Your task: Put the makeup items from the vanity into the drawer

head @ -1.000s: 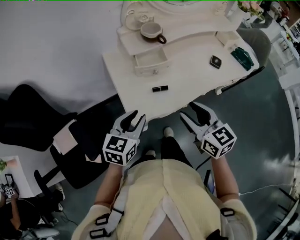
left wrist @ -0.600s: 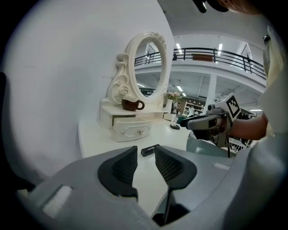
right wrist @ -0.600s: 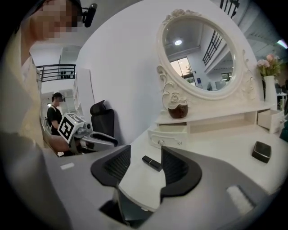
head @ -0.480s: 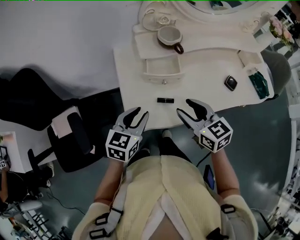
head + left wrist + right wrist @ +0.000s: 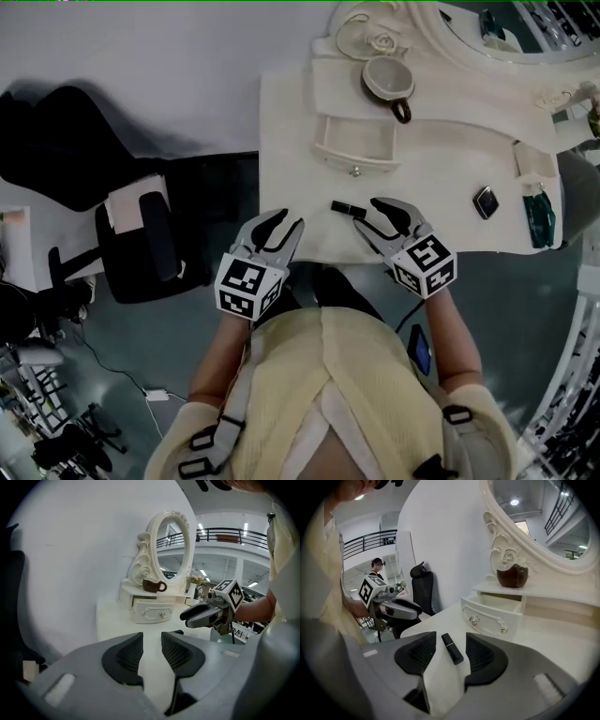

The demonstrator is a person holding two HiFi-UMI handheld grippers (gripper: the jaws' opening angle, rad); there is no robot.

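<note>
Cream-white painted wood everywhere on this one: the vanity counter [image 5: 441,178] has a curly carved oval mirror [image 5: 172,545] at the back and a low raised shelf with a brown ceramic mug [image 5: 387,80] sitting on it. Right under that shelf, the little white drawer with round metal knobs [image 5: 361,150] is pulled out over the counter. The slim black lipstick tube [image 5: 345,208] is lying flat on the counter just in front of the drawer, close to the front edge. The right gripper [image 5: 367,214] is right at it, and in the right gripper view its dark ribbed fingers [image 5: 423,652] stand apart with the tube lying between them at a bit of a slant, bare counter showing on both sides, so nothing is squeezed. The left gripper [image 5: 289,223] hangs over the front edge near the counter's left corner, well clear of the lipstick. Its fingers [image 5: 127,656] have a narrow gap between them and only counter shows through it, so that one's empty. Further right on the counter there's a small dark square compact [image 5: 486,201], and past it, by the right end, a dark green object [image 5: 542,216] I can't make out. Off to the left on the floor sits a black office chair [image 5: 141,244].
</note>
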